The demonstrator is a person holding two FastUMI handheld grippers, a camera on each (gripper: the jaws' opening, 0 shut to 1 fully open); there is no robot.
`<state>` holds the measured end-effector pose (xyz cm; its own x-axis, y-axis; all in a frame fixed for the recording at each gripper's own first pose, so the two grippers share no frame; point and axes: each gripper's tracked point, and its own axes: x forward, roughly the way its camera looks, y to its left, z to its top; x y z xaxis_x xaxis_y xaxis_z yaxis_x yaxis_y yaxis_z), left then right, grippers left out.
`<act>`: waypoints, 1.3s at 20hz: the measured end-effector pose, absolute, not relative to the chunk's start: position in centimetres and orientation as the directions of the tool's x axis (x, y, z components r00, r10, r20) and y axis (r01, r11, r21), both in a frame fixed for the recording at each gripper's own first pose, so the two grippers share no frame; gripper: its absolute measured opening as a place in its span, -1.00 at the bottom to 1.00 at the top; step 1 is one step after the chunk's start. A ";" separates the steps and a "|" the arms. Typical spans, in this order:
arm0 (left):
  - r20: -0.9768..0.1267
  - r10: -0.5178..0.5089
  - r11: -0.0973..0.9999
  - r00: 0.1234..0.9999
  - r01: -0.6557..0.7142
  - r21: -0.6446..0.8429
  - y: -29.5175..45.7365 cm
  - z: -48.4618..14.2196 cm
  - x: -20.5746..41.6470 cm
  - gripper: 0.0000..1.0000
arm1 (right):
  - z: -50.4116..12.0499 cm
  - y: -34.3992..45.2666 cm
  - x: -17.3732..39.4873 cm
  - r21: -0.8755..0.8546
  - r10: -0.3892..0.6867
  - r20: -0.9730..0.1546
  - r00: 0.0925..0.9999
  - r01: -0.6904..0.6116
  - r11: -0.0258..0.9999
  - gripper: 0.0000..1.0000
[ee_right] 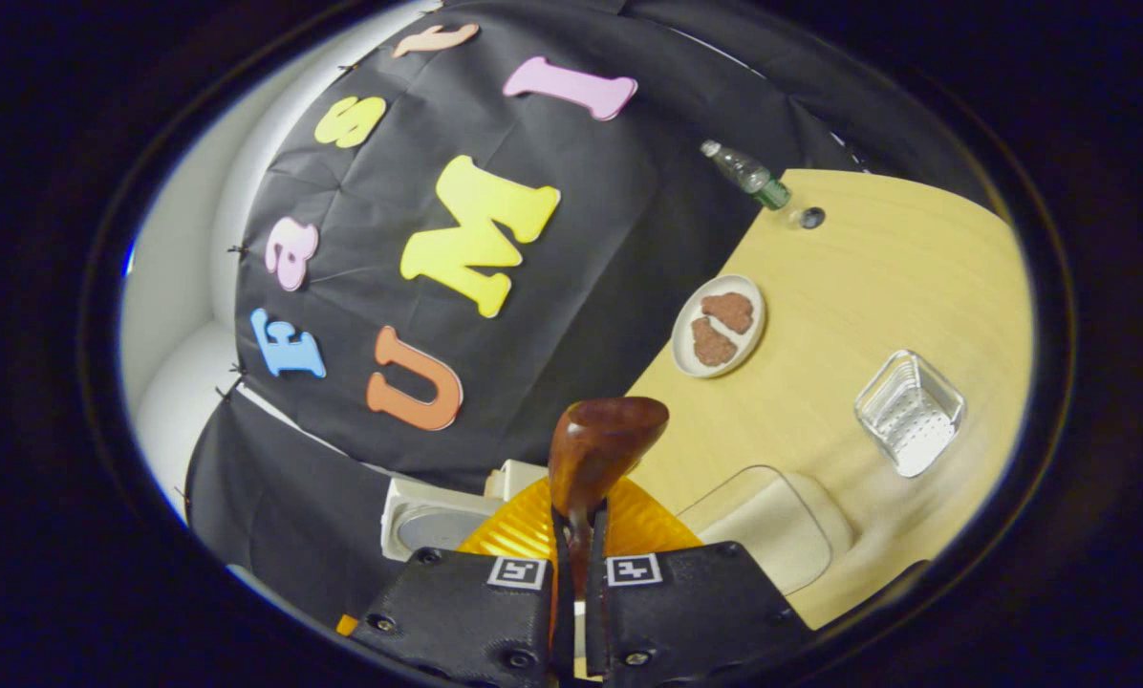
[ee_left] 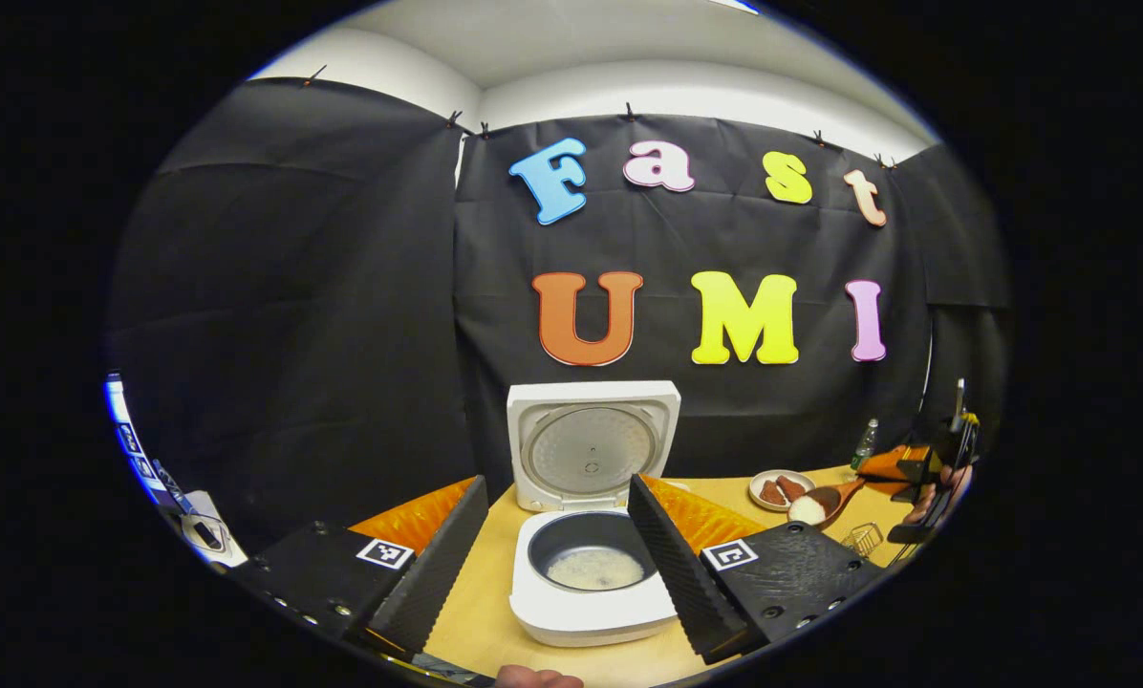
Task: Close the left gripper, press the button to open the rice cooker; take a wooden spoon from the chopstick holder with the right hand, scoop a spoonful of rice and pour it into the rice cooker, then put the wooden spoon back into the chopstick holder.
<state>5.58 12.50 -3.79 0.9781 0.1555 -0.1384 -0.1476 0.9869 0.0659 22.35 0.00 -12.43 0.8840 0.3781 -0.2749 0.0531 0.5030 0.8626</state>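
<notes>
Right claw (ee_right: 579, 535), clamped on spoon (ee_right: 595, 449) heaped with rice, off to the right of cooker (ee_left: 591, 583); left claw (ee_left: 557, 554) wide apart, empty, straddling cooker on surface (ee_left: 476, 612); lid (ee_left: 593, 444) up, rice already inside; pouring and spoon return outstanding.

Left gripper view: low over desk (ee_left: 476, 612), level, facing booth wall, close to open rice cooker (ee_left: 591, 573). Right gripper view: higher, rolled sideways, looking along desk (ee_right: 877, 287). Shared: rice cooker (ee_right: 428, 521), plate (ee_left: 780, 489) (ee_right: 720, 327), bottle (ee_left: 865, 446) (ee_right: 748, 176).
</notes>
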 end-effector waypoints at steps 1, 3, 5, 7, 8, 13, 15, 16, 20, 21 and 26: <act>-0.131 0.148 0.988 0.980 -0.140 0.067 12.7 -3.8 5.4 0.89 | -11.3 1.8 22.8 0.863 0.403 -0.262 0.877 0.026 0.505 -0.81; -0.119 0.136 0.989 0.984 -0.128 0.073 13.3 -4.0 4.8 0.89 | -9.8 5.5 23.8 0.859 0.448 -0.246 0.859 -0.021 0.512 -0.81; -0.115 0.138 0.989 0.984 -0.130 0.076 14.2 -4.1 4.3 0.89 | -9.0 9.3 24.9 0.854 0.491 -0.235 0.839 -0.063 0.517 -0.81; -0.120 0.135 0.990 0.984 -0.127 0.067 14.7 -4.4 3.9 0.89 | -9.1 12.7 26.0 0.850 0.521 -0.236 0.820 -0.086 0.520 -0.82; -0.126 0.132 0.990 0.983 -0.125 0.063 14.9 -4.6 3.9 0.89 | -9.3 14.2 26.3 0.845 0.531 -0.244 0.812 -0.090 0.527 -0.80; -0.158 0.142 0.990 0.977 -0.136 0.049 16.2 -5.5 3.3 0.89 | -11.5 20.4 28.5 0.787 0.551 -0.294 0.781 -0.130 0.603 -0.81; -0.160 0.150 0.989 0.976 -0.146 0.039 16.8 -5.6 3.0 0.89 | -12.3 22.2 29.0 0.731 0.544 -0.316 0.777 -0.166 0.662 -0.80; -0.159 0.156 0.988 0.975 -0.152 0.037 17.0 -5.7 2.9 0.89 | -12.3 22.8 28.8 0.699 0.538 -0.327 0.777 -0.184 0.691 -0.82; -0.167 0.176 0.984 0.970 -0.176 0.017 18.1 -6.4 2.8 0.89 | -13.6 24.7 30.1 0.559 0.502 -0.352 0.790 -0.253 0.790 -0.81; -0.171 0.180 0.983 0.969 -0.181 0.010 18.3 -6.5 2.6 0.89 | -14.1 25.0 30.5 0.517 0.492 -0.357 0.794 -0.271 0.812 -0.81; -0.182 0.195 0.980 0.964 -0.200 -0.006 19.6 -7.3 2.7 0.89 | -14.0 26.8 30.5 0.332 0.478 -0.353 0.805 -0.370 0.868 -0.80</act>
<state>2.72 19.59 -7.26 0.9637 0.1952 -0.1821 -0.1997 0.9798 -0.0061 30.46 26.78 -13.97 0.8047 0.4777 -0.3525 -0.3697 0.8678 0.3320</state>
